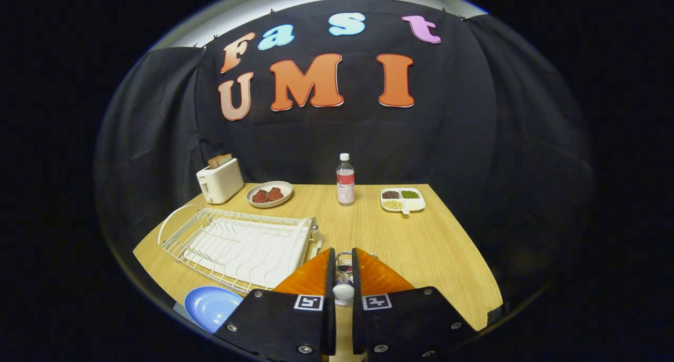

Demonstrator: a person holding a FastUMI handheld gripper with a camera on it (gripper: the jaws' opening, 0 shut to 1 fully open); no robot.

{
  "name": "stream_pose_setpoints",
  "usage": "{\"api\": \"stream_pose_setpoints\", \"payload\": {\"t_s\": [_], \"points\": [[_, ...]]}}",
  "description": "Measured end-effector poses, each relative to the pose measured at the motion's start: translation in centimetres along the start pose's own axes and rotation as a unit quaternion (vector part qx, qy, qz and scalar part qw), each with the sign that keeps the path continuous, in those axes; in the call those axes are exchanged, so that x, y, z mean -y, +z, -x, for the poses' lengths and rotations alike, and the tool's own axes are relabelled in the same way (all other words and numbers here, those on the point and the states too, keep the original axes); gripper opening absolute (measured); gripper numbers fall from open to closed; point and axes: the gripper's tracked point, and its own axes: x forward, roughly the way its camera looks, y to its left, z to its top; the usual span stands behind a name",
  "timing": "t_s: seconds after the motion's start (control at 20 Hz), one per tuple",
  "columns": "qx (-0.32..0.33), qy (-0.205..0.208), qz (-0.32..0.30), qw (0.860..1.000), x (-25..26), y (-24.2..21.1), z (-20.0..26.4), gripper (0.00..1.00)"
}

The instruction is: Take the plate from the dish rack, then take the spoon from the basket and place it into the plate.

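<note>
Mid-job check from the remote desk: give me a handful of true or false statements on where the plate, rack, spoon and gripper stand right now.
1. The blue plate lies on the table, beside the dish rack. True.
2. The dish rack holds a stack of plates. False: its wires are bare.
3. The gripper has its fingers nearly closed around a pale spoon handle above the wire basket. True.
4. The spoon already lies in the blue plate. False: it is between the fingers.
5. The water bottle lies on its side. False: it stands upright beyond the fingers.
</note>
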Motion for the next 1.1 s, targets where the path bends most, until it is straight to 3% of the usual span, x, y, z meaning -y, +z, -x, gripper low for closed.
{"api": "stream_pose_setpoints", "payload": {"t_s": [0.6,0.85,1.1], "points": [[0.011,0.117,0.015,0.993,-9.5,0.9,4.9,0.12],[-0.009,0.181,0.028,0.983,-14.8,-1.4,5.9,0.12],[-0.037,0.218,0.037,0.975,-17.9,-4.5,5.7,0.12]]}}
